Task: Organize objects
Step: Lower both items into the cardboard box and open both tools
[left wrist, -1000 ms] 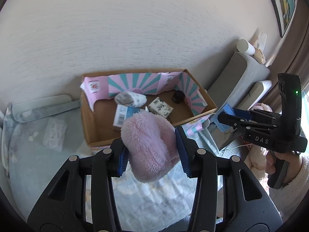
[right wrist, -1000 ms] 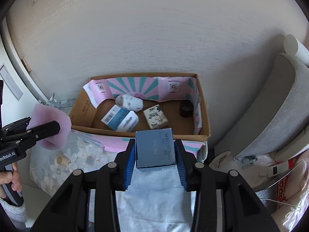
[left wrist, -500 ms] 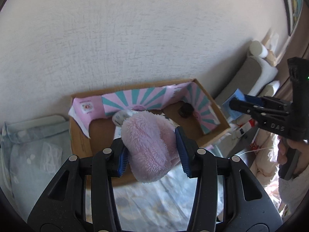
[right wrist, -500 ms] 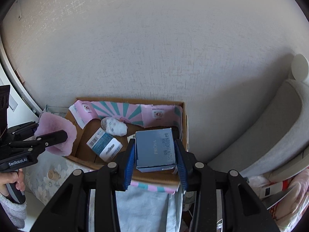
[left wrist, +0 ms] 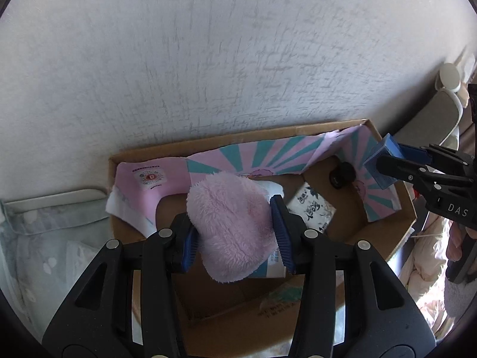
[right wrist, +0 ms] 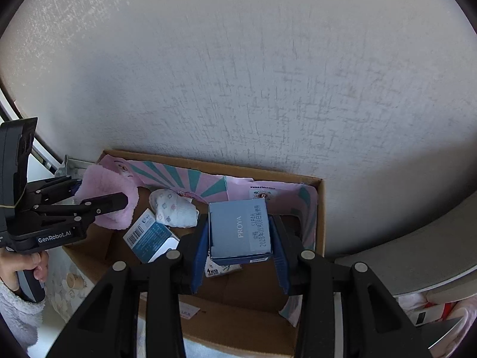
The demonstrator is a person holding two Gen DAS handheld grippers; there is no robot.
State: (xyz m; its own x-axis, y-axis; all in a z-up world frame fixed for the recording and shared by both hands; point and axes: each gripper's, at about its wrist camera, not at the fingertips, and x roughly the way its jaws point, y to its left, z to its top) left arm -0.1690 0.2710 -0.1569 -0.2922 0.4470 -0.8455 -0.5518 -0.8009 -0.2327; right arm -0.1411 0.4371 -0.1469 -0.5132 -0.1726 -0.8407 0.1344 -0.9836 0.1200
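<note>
Grippers, 2: left gripper (left wrist: 235, 232) clamps 1 pink plush (left wrist: 231, 223), right gripper (right wrist: 240, 253) clamps 1 blue box (right wrist: 240, 229).

Left claw (left wrist: 235, 232) clamping pink fluffy pad (left wrist: 231, 226) above cardboard box (left wrist: 390, 247); right claw (left wrist: 387, 168) gripping blue carton (left wrist: 376, 167) over box's right wall; black jar (left wrist: 342, 174), patterned packet (left wrist: 311, 208) lying inside.

My left jaws grip fluffy pink plush cloth (left wrist: 232, 223); my right jaws, matt blue paperboard box (right wrist: 240, 228). Brown corrugated cardboard box (left wrist: 238, 138), printed paper lining (left wrist: 262, 156). Rough, matt textured wall (left wrist: 208, 59).
</note>
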